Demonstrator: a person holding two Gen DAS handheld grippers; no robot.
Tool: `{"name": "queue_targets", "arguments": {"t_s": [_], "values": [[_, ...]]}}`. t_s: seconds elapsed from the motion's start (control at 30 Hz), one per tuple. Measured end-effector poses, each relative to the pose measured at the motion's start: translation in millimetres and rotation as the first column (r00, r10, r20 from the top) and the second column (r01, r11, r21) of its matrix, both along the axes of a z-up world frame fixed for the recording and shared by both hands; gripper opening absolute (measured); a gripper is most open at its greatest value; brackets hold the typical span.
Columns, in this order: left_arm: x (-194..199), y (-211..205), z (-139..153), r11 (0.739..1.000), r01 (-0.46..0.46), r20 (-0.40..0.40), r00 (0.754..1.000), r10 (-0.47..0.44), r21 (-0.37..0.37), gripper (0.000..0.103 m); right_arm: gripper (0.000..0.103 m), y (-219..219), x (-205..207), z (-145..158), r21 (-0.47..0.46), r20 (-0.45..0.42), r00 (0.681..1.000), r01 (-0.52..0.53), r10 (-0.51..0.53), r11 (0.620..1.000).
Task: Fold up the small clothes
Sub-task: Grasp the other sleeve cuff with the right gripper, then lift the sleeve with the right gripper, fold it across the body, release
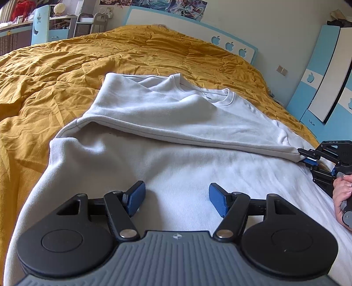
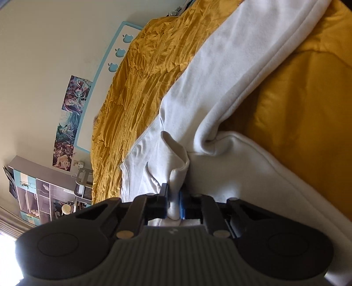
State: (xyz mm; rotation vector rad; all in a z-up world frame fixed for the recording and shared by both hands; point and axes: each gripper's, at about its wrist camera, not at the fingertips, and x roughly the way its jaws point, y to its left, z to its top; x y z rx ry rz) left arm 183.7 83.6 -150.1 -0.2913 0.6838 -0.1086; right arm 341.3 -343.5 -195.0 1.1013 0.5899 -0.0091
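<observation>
Left wrist: left tool wide above sweatshirt; right tool pinching its folded edge.

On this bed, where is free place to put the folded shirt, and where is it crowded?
The yellow quilt is bare left of the white sweatshirt, and also between its collar and the headboard. The near right side is crowded: the right gripper is clamped on a sweatshirt corner there. The left gripper is open above the cloth.
</observation>
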Motion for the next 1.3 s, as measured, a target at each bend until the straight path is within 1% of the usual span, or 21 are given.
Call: {"name": "queue_targets", "arguments": {"t_s": [0.07, 0.17, 0.23, 0.27, 0.3, 0.37, 0.47, 0.53, 0.6, 0.63, 0.73, 0.77, 0.8, 0.87, 0.93, 0.97, 1.0, 1.07, 1.13, 1.2, 1.3], "values": [[1.1, -2.0, -0.7, 1.000, 0.010, -0.005, 1.000, -0.010, 0.008, 0.082, 0.002, -4.6, -7.9, 4.4, -0.055, -0.003, 1.000, 0.013, -0.013, 0.998], [0.4, -4.2, -0.7, 1.000, 0.010, -0.002, 1.000, -0.010, 0.022, 0.082, 0.003, -15.2, -10.7, 2.9, -0.030, -0.030, 0.999, -0.009, 0.009, 1.000], [0.4, -4.1, -0.8, 1.000, 0.010, -0.003, 1.000, -0.010, 0.024, 0.082, 0.007, -22.2, -21.7, 9.0, -0.039, -0.022, 1.000, 0.004, -0.005, 0.999], [0.4, -4.3, -0.7, 1.000, 0.010, -0.003, 1.000, -0.010, 0.026, 0.082, 0.008, -26.8, -27.6, 13.8, -0.058, -0.011, 1.000, 0.019, -0.020, 0.998], [0.0, -4.6, -1.0, 1.000, 0.010, -0.002, 1.000, -0.010, 0.029, 0.082, 0.011, -32.1, -32.5, 17.6, -0.072, 0.001, 1.000, 0.031, -0.031, 0.997], [0.7, -6.4, -1.0, 0.999, 0.010, -0.002, 1.000, -0.010, 0.039, 0.082, 0.016, -51.8, -48.4, 27.6, -0.088, 0.035, 0.998, 0.060, -0.057, 0.994], [0.5, -9.3, -1.1, 0.998, 0.010, -0.002, 1.000, -0.010, 0.063, 0.082, 0.016, -86.7, -74.2, 38.1, -0.102, 0.067, 0.992, 0.111, -0.105, 0.989], [0.5, -11.5, -0.9, 0.997, 0.010, -0.002, 1.000, -0.010, 0.081, 0.082, 0.017, -118.1, -97.7, 44.8, -0.108, 0.088, 0.983, 0.168, -0.159, 0.980], [0.1, -13.9, -0.9, 0.995, 0.009, -0.001, 1.000, -0.009, 0.097, 0.083, 0.025, -150.9, -122.4, 47.4, -0.116, 0.112, 0.967, 0.242, -0.230, 0.963], [-0.1, -15.0, -1.0, 0.994, 0.009, 0.000, 1.000, -0.009, 0.105, 0.083, 0.026, -168.4, -136.5, 47.6, -0.118, 0.123, 0.954, 0.289, -0.274, 0.950], [0.2, -17.9, -1.2, 0.992, 0.010, -0.001, 1.000, -0.010, 0.127, 0.084, 0.035, -219.7, -176.9, 41.1, -0.109, 0.129, 0.903, 0.423, -0.409, 0.900], [0.2, -18.8, -1.7, 0.991, 0.011, -0.002, 1.000, -0.010, 0.136, 0.084, 0.041, -235.8, -188.3, 37.0, -0.089, 0.125, 0.882, 0.466, -0.454, 0.880], [0.2, -19.9, -1.8, 0.989, 0.010, -0.002, 1.000, -0.010, 0.145, 0.084, 0.039, -251.4, -198.9, 30.4, -0.058, 0.123, 0.860, 0.505, -0.496, 0.861], [-0.2, -22.3, -2.0, 0.986, 0.009, -0.002, 1.000, -0.009, 0.164, 0.085, 0.037, -281.6, -213.2, 14.2, 0.053, 0.126, 0.822, 0.554, -0.556, 0.831], [-0.4, -25.4, -2.4, 0.983, 0.006, -0.003, 1.000, -0.005, 0.186, 0.087, 0.037, -304.8, -216.6, -0.4, 0.166, 0.135, 0.791, 0.575, -0.596, 0.801], [-0.1, -27.3, -2.4, 0.980, 0.005, -0.005, 1.000, -0.004, 0.199, 0.087, 0.037, -313.2, -214.1, -4.0, 0.191, 0.139, 0.781, 0.582, -0.609, 0.790], [-0.5, -29.7, -2.3, 0.976, 0.004, -0.005, 1.000, -0.003, 0.216, 0.087, 0.037, -323.2, -207.8, -6.9, 0.195, 0.146, 0.777, 0.584, -0.612, 0.788], [-0.3, -33.5, -2.3, 0.970, 0.000, -0.005, 1.000, 0.001, 0.244, 0.090, 0.037, -340.3, -190.7, -12.2, 0.175, 0.148, 0.789, 0.572, -0.596, 0.801], [-1.3, -37.2, -2.3, 0.961, -0.006, -0.004, 1.000, 0.007, 0.276, 0.092, 0.036, -351.7, -171.7, -19.6, 0.176, 0.148, 0.802, 0.554, -0.578, 0.814], [-1.7, -41.5, -2.9, 0.951, -0.010, -0.001, 1.000, 0.011, 0.308, 0.093, 0.035, -357.9, -156.8, -22.3, 0.159, 0.144, 0.815, 0.542, -0.562, 0.826], [-1.0, -45.6, -4.2, 0.942, -0.013, -0.002, 1.000, 0.014, 0.335, 0.094, 0.035, -363.6, -132.2, -24.0, 0.134, 0.147, 0.835, 0.514, -0.530, 0.847]]}}
